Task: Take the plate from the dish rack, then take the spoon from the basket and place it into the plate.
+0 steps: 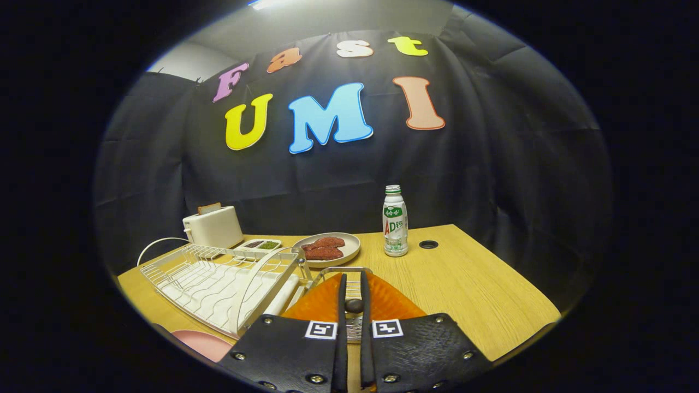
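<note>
My gripper [353,281] stands over the small wire basket [349,269] fixed to the near end of the dish rack [218,278]. The two black fingers [342,305] are close together, and a dark rounded piece, apparently the spoon [354,305], is pinched between them. Both fingers touch it. The rest of the spoon is hidden. An orange plate [319,303] lies under and on both sides of the fingers, beside the rack. The white wire rack has no dishes in it.
Beyond the rack stand a white toaster [214,226], a small two-part dish [260,245] and a beige plate [352,245] with red meat slices. A white bottle [395,221] stands near a cable hole [428,244]. Something pink [202,343] lies left of the gripper.
</note>
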Available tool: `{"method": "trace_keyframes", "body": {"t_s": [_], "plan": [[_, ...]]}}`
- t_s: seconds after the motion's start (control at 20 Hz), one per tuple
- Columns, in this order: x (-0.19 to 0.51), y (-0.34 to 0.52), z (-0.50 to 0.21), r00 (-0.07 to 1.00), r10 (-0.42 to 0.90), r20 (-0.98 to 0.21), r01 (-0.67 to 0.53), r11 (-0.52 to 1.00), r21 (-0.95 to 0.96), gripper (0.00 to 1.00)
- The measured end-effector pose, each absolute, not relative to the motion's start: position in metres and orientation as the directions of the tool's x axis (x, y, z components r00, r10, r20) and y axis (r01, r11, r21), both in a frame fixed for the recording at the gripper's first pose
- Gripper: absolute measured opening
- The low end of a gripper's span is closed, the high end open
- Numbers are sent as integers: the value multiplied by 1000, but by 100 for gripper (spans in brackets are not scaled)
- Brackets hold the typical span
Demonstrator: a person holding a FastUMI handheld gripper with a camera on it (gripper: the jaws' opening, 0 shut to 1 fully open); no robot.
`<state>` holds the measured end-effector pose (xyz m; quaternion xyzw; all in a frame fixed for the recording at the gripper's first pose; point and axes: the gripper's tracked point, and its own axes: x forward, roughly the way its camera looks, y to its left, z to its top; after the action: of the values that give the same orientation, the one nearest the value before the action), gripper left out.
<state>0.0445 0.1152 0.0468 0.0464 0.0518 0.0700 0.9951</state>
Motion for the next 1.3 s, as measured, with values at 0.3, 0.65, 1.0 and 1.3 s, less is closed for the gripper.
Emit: {"method": "trace_keyframes", "body": {"t_s": [0.3,0.65,1.0,1.3], "plan": [[51,126,62,983,143,-110,-137,988,65,5],[56,128,85,978,163,-133,-157,986,57,5],[52,128,145,984,149,-101,-149,989,7,5],[23,131,203,990,126,-62,-128,991,-34,5]]}}
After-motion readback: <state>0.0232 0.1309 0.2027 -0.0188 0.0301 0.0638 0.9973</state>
